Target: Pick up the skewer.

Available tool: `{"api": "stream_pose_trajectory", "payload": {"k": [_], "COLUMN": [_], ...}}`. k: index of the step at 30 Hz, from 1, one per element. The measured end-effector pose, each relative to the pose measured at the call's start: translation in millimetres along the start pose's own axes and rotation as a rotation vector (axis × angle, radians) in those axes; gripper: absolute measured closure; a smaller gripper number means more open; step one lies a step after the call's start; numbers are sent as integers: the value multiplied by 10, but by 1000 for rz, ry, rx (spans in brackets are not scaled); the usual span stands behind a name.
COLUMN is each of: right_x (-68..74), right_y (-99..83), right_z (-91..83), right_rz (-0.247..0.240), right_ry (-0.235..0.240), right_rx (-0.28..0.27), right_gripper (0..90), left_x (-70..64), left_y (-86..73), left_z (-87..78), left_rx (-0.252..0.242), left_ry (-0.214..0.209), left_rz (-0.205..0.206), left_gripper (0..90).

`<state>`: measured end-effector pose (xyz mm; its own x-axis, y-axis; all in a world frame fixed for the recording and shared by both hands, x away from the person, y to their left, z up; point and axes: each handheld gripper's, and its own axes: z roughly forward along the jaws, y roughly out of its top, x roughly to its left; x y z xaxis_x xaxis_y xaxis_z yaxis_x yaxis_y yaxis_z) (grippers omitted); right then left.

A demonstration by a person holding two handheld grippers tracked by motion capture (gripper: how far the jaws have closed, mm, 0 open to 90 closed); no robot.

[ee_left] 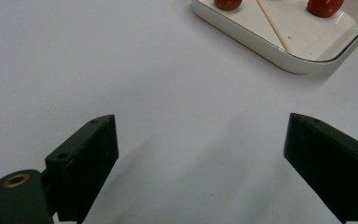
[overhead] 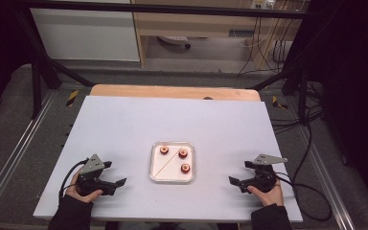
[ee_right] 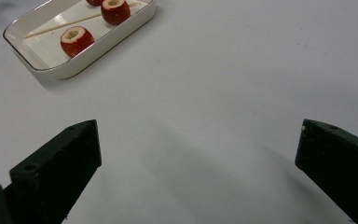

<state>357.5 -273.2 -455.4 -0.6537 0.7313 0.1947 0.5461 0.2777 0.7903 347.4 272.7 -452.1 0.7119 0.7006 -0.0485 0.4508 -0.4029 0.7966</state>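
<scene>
Both tongs, left (overhead: 117,183) & right (overhead: 235,181), gaped wide, empty; skewer (overhead: 166,162) and fruits (overhead: 183,153) lay untouched in tray (overhead: 152,163). Nothing begun.

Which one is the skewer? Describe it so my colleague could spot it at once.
Look at the white tray in the middle of the table, between the two grippers. The skewer is the thin pale stick lying diagonally across it, unlike the three round red fruits.
</scene>
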Motion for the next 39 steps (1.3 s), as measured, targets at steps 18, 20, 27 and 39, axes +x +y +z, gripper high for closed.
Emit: {"api": "stream_pose_trajectory", "payload": {"k": [18,20,27,39], "right_x": [14,12,15,24], "right_y": [0,1,0,-7], "right_z": [-16,-15,-13,-13], "right_rz": [1,0,0,-6], "right_ry": [5,6,4,2], "right_rx": [-12,-9,-11,-8], "right_gripper": [5,5,5,5], "left_x": [-20,-29,-91,-252], "left_y": [60,76,133,250], "left_z": [20,28,65,132], "left_rx": [-1,2,8,23], "left_ry": [-13,-16,-19,-29], "left_rz": [-1,3,10,29], "left_gripper": [109,109,109,112]}}
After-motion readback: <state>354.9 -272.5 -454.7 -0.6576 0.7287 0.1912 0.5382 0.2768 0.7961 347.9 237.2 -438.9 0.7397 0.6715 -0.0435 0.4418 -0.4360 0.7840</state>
